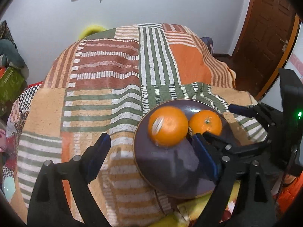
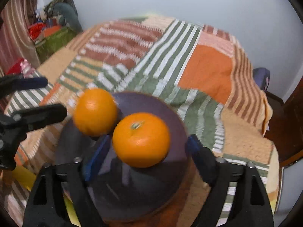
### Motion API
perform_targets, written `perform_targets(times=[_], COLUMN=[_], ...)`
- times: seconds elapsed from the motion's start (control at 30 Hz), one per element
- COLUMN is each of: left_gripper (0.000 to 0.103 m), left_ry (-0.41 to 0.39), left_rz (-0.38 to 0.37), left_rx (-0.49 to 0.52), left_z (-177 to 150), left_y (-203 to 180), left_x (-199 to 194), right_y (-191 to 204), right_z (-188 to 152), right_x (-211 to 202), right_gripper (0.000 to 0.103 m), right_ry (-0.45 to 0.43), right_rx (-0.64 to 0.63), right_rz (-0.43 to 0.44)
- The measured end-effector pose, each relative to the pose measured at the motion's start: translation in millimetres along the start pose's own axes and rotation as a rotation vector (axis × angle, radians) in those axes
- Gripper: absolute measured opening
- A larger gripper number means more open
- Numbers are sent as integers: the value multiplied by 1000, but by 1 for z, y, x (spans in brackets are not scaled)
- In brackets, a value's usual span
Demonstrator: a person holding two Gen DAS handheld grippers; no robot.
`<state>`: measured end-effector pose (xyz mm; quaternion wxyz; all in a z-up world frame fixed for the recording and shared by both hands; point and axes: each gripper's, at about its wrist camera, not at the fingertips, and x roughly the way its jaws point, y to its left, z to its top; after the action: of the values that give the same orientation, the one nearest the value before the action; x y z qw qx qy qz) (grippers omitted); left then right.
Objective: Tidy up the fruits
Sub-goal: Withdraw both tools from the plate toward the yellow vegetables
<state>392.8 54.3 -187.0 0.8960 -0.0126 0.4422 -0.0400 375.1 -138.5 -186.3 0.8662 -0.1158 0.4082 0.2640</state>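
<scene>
Two oranges lie on a dark purple plate (image 1: 170, 168) on the striped blanket. In the left wrist view the bigger-looking orange (image 1: 167, 125) is blurred, and the second orange (image 1: 205, 122) lies to its right. My left gripper (image 1: 149, 151) is open and empty, its right finger over the plate. My right gripper (image 1: 215, 119) reaches in from the right, open around the second orange. In the right wrist view that orange (image 2: 141, 140) sits between the open fingers of my right gripper (image 2: 147, 147), apart from both pads; the other orange (image 2: 95, 111) lies left on the plate (image 2: 144, 193).
The patchwork blanket (image 1: 106, 94) covers the whole surface. A brown door (image 1: 265, 28) stands at the right. A green bag and clutter (image 2: 53, 41) sit at the far left. Something yellow (image 1: 181, 215) lies at the near edge under the plate.
</scene>
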Motion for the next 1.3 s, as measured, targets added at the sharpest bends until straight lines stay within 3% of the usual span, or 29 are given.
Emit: perform_targets(times=[0.3,0.6,0.8,1.1,1.3], left_gripper=[88,88,88,88,76], left_ry=[17,123,206,210,205], left_rz=[44,92,86,128,116], left_rx=[14,47,86,165,170], left_z=[-38,-82,-89,-86,-87], left_y=[9,8,0,-14,-24], left_x=[-37,-19,7,20,17], right_y=[8,7,1,3,1], right_z=[-16,-75,-98,-98,-102], right_x=[-57,-65,-53,-40,-52], right_gripper=[84,85,85,85,76], right_ry=[-50,39,95,108,81], right_rx=[-32,-52,-33,-21,1], right_rz=[-18,-76,-94,-75,-35])
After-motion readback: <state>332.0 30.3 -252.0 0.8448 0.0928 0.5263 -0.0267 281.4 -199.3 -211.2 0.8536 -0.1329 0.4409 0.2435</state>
